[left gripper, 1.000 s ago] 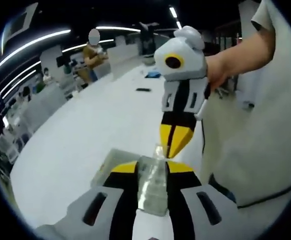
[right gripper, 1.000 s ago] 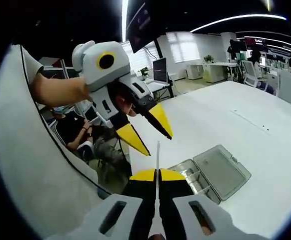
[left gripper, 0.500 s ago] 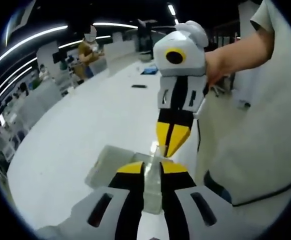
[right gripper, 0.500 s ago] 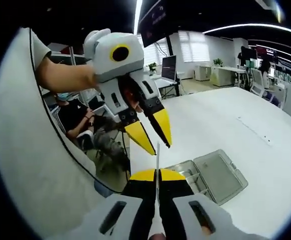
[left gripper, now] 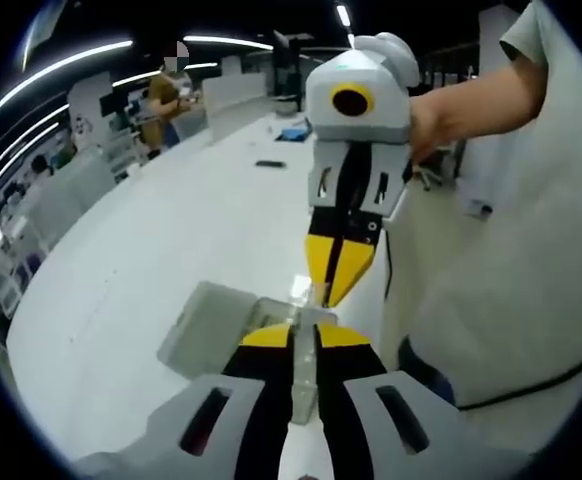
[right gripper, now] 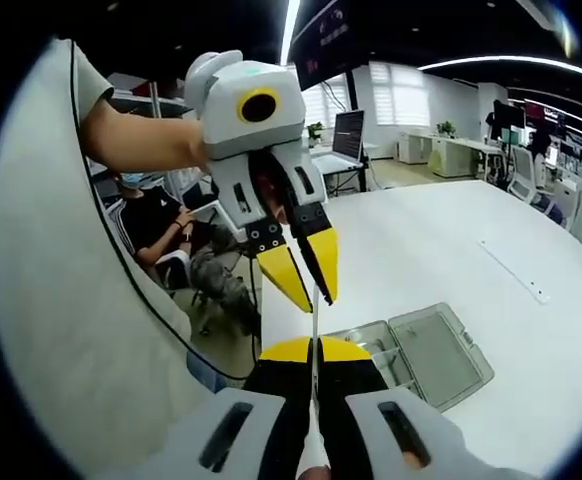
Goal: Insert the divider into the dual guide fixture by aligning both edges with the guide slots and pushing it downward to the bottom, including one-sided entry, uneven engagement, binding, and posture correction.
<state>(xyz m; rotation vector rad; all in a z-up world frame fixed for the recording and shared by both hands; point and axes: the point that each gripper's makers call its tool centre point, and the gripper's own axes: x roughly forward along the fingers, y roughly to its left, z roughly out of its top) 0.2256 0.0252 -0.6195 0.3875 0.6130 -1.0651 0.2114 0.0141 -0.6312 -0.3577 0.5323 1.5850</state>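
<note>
Since a second ago the two tongs have drawn closer. The right tongs (right gripper: 313,350) pinch the thin clear divider (right gripper: 314,318) upright above the open fixture (right gripper: 416,350) on the counter (right gripper: 491,260); the left tongs (right gripper: 301,272), parted, reach toward its top edge. A crooked grip could bind it.

Each camera rides low behind its own tongs and looks forward along them, held above the white counter (left gripper: 151,260) and facing the other from close by. The left gripper view looks rightward at the right tongs (left gripper: 333,283); the right gripper view looks leftward at the left tongs (right gripper: 306,278). Both share the open grey case (right gripper: 426,350) on the counter.
</note>
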